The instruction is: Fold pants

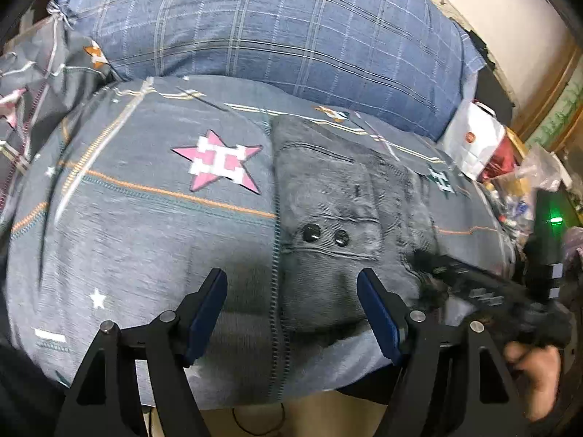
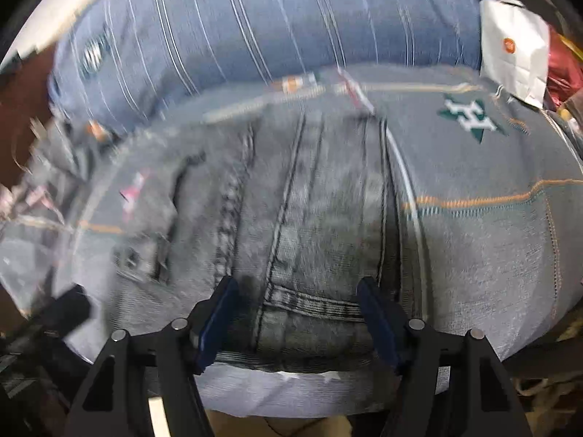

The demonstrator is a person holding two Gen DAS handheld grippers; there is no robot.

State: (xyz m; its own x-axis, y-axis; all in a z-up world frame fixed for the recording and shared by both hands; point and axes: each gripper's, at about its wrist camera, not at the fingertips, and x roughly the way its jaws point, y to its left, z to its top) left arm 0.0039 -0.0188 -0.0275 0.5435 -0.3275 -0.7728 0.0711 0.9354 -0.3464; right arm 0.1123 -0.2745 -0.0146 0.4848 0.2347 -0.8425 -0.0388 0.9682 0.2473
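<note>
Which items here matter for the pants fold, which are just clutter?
Job:
- grey jeans, folded on the bed
- left tongs, open, nothing between them
- right tongs, open over the jeans

Clutter:
- star-print bedsheet
- blue plaid pillow
- white paper bag
- red bag

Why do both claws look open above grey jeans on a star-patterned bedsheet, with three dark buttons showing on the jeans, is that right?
Nearly right. The left wrist view shows two dark buttons, not three, on the grey jeans. The rest holds: the left claw and the right claw both stand open with nothing gripped, and the jeans lie on the star-patterned bedsheet.
</note>
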